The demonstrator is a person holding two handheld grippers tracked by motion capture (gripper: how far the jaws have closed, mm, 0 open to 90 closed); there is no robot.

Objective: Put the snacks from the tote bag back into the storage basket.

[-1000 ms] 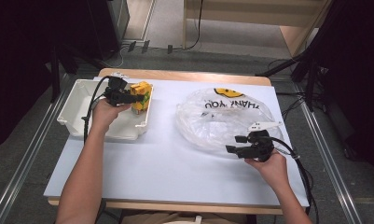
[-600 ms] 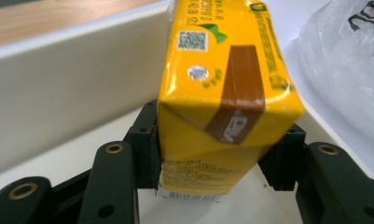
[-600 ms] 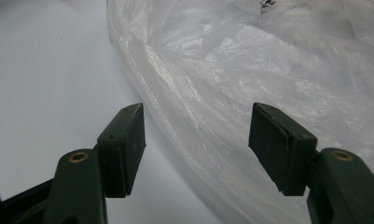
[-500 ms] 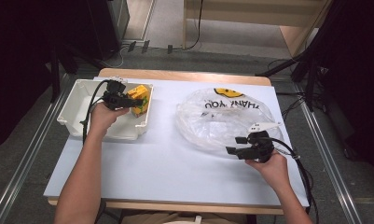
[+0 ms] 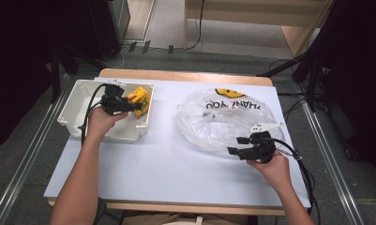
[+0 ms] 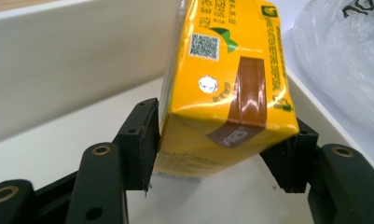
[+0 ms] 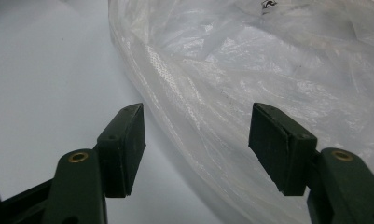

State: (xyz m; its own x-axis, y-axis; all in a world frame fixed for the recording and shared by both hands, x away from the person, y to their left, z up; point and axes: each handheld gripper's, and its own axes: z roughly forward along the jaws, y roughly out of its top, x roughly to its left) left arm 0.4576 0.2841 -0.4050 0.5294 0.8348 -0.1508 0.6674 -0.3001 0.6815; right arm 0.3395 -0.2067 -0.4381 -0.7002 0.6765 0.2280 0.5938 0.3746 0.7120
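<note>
A yellow drink carton (image 5: 139,96) stands at the right end of the white tray (image 5: 78,93). My left gripper (image 5: 138,106) reaches into the tray from the left. In the left gripper view the carton (image 6: 222,70) sits between the two black pads (image 6: 142,140), which have just been opening; they stand close along its sides, open. A clear plastic bag (image 5: 223,117) printed with a smiley and "THANK YOU" lies at the table's right. My right gripper (image 5: 233,145) hovers at its near edge, open, the bag's (image 7: 268,70) rim ahead of and between the jaws (image 7: 196,144).
The tray's far wall (image 6: 58,60) rises just behind the carton. The white tabletop (image 5: 167,164) stretches between tray and bag. Cables trail from both grippers. Metal rails run along both sides of the table, and dark equipment stands beyond.
The left hand has shifted slightly inside the tray beside the carton. The right hand and the bag have stayed put.
</note>
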